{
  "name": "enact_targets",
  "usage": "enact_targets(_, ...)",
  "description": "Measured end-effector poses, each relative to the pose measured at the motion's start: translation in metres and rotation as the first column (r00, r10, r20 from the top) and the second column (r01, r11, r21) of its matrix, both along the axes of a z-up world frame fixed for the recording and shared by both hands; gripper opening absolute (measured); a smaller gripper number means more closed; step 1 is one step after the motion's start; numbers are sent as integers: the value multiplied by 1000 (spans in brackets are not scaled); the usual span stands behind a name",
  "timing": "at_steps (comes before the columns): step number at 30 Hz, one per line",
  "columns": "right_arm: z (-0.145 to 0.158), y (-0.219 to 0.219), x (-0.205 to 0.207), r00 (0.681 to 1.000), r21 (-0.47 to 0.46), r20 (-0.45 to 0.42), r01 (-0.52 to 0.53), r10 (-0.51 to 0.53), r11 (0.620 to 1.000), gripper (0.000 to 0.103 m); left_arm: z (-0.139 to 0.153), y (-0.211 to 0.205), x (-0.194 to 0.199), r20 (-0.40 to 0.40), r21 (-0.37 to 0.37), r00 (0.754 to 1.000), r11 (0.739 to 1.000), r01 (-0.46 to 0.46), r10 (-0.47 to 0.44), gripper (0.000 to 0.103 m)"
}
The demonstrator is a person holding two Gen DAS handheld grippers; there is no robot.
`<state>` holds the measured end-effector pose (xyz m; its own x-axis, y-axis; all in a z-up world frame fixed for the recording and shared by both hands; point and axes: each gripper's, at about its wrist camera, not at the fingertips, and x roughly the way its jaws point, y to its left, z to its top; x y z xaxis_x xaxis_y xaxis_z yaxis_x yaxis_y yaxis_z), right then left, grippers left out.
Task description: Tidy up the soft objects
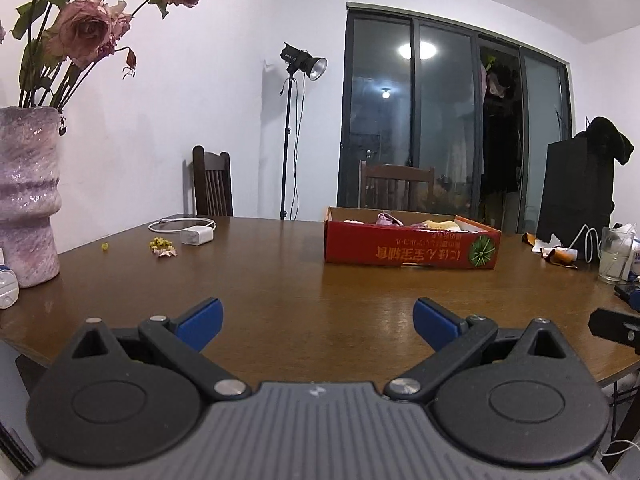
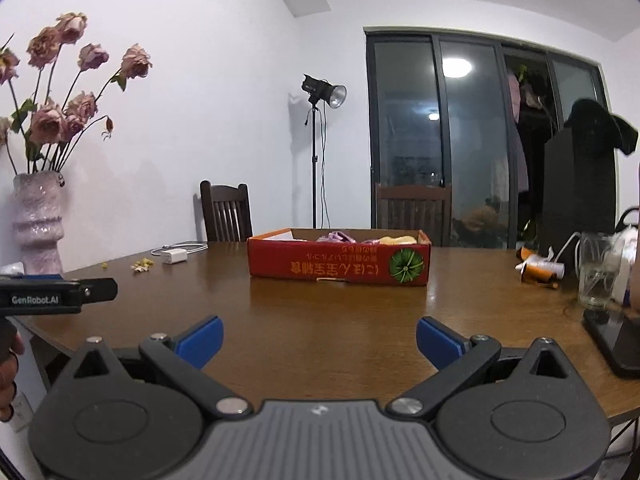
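Soft objects (image 1: 404, 222) sitting in red cardboard box (image 1: 408, 250), mid-tabletop (image 1: 280, 280), far side. Pink and yellow pieces peeking over the rim; exact count and type hidden by the wall.

Left wrist view: left tool (image 1: 318, 322) spread wide, empty, hovering over the near tabletop edge, well apart from the box. Vase (image 1: 28, 196) with dried roses close on the left, charger (image 1: 196, 236) and petal scraps beyond.

Right wrist view: right tool (image 2: 320, 340) also spread, gripping nothing, aimed at the box (image 2: 340, 262). Glass (image 2: 598, 276) and phone (image 2: 612, 340) near on the right.

Risks: light box likely to slide or tip if pushed by one tool. Limp fabric prone to snagging on the rim. Wide swings could clip vase or glass.
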<state>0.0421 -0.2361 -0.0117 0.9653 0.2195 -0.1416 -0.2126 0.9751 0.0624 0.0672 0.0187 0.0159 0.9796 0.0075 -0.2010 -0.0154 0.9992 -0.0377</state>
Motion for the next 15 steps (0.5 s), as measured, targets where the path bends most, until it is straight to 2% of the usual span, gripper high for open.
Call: enact_targets(15, 3, -5, 7, 999, 3, -12, 34, -34, 999, 103, 9, -6, -6, 39, 36, 999, 999, 20, -21, 103)
